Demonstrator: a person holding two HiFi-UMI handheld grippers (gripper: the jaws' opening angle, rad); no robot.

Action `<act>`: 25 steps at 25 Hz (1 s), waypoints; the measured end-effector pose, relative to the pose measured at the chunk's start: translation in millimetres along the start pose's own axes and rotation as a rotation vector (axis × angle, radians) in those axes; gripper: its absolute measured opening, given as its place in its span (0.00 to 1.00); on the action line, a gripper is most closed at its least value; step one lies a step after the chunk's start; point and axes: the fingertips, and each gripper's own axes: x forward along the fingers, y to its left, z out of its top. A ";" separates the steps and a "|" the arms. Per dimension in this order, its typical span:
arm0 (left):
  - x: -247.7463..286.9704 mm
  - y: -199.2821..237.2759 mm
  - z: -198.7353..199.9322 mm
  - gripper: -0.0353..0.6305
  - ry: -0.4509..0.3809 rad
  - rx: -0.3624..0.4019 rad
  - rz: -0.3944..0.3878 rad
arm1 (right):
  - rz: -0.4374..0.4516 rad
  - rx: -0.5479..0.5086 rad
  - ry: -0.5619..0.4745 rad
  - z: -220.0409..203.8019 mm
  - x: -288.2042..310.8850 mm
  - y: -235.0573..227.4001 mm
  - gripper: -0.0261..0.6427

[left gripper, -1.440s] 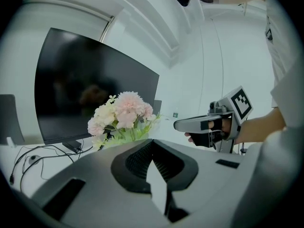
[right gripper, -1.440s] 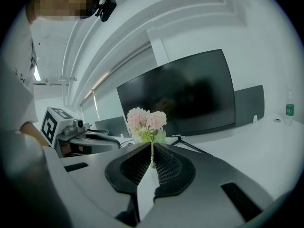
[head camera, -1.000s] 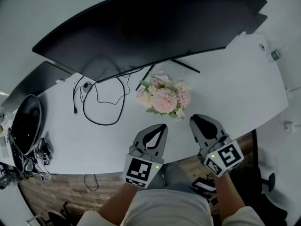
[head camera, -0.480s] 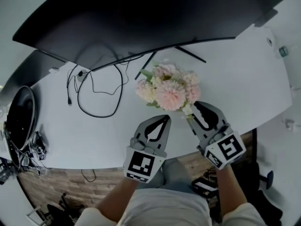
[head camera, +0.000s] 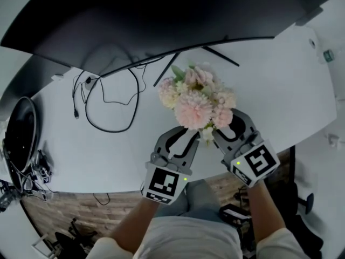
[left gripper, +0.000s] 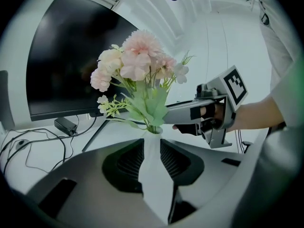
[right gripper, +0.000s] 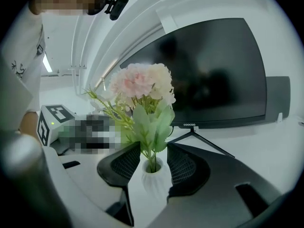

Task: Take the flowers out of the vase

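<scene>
A bunch of pink and cream artificial flowers (head camera: 197, 99) with green leaves stands in a small white ribbed vase (right gripper: 153, 177); the blooms hide the vase in the head view. My left gripper (head camera: 186, 136) reaches in from the near left with its jaws opening. In the left gripper view the vase (left gripper: 153, 170) sits in the narrow gap of the left gripper (left gripper: 152, 144); no firm grip shows. My right gripper (head camera: 226, 124) comes from the near right, its jaws opening wide. The right gripper (right gripper: 153, 148) straddles the vase neck and stems (right gripper: 151, 158) with room on both sides.
A large curved dark monitor (head camera: 161, 20) stands behind the flowers on thin black legs (head camera: 218, 55). A looped black cable (head camera: 108, 109) lies on the white table (head camera: 280, 96) at the left. A round black object (head camera: 19, 136) sits at the far left edge.
Both grippers have moved forward and down to the flowers, which now overlap their tips. Both were shut a second ago; the right now stands wide, the left slightly apart.
</scene>
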 end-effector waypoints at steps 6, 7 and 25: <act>11.1 -2.2 -5.0 0.32 0.020 0.013 -0.038 | 0.007 -0.003 -0.006 -1.1 10.2 0.3 0.32; 12.7 -2.5 -5.6 0.33 0.022 0.016 -0.040 | 0.005 -0.004 -0.010 -0.9 11.0 -0.2 0.32; 52.6 -0.4 -13.0 0.46 0.054 0.081 -0.083 | -0.014 0.015 -0.043 -0.2 10.6 -5.1 0.14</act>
